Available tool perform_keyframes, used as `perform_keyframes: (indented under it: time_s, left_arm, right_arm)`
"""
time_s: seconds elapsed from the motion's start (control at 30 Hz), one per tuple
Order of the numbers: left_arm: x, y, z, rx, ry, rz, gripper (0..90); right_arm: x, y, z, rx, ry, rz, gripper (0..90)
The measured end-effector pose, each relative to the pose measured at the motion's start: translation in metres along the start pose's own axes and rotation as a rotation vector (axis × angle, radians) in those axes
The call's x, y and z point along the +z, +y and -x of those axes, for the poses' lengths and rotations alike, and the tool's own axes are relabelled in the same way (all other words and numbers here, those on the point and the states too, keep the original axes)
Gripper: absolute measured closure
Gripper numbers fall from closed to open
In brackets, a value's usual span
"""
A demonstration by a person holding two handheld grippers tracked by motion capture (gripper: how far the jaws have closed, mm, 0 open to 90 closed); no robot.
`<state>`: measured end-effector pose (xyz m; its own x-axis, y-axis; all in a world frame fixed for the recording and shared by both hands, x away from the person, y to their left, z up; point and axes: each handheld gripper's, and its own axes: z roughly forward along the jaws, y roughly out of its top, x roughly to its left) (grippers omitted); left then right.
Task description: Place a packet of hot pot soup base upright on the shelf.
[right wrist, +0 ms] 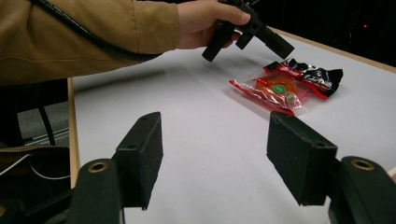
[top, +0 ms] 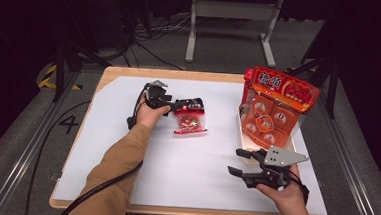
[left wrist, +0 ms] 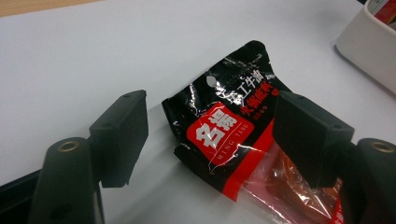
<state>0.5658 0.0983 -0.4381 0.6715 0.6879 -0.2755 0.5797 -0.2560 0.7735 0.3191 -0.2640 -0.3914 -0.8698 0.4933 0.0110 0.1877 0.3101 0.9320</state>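
The left gripper [left wrist: 210, 140] has its jaws spread wide, and they are not pinching anything. The snack bag [left wrist: 233, 144] lies flat on the table right between them and just past their tips, with its black end near the jaws and its clear red end running off to the right under the right-hand jaw. In the high view the left gripper [top: 186, 105] sits at the far end of the bag [top: 190, 120], and the bag's long side runs from far to near. So the bag is straight ahead of these jaws, and I think they only need to come down and squeeze its black top edge. The right gripper [top: 235, 163] also has its jaws spread with nothing in them. It rests well apart from the bag, near the front right of the table, so the left hand [top: 150, 116] is much nearer. In the right gripper view, the bag [right wrist: 285, 84] lies far off. The white table top [top: 194, 173] is flat and smooth. A white tray [top: 241, 135] holding a big orange box [top: 273, 110] stands on the right side. Behind the table the room is dark, with cables on the floor [top: 147, 40].
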Motion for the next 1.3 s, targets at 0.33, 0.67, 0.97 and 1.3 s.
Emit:
perform_keyframes:
  time_s: [0.33,0.67,0.97,1.3]
  left_arm:
    - [0.011,0.000,0.004,0.024,-0.006,-0.061,34.9]
    - [0.020,-0.001,0.006,0.015,0.022,-0.093,31.7]
    - [0.031,0.005,0.006,0.072,0.037,-0.091,39.4]
    - [0.030,0.002,0.023,0.216,0.107,-0.137,79.3]
  right_arm:
    - [0.001,-0.002,0.001,0.004,0.006,-0.006,36.9]
    - [0.001,-0.003,0.001,0.005,0.008,-0.010,36.8]
    - [0.000,-0.004,0.001,0.010,0.013,-0.017,36.3]
    - [0.001,-0.004,0.001,0.011,0.015,-0.019,36.1]
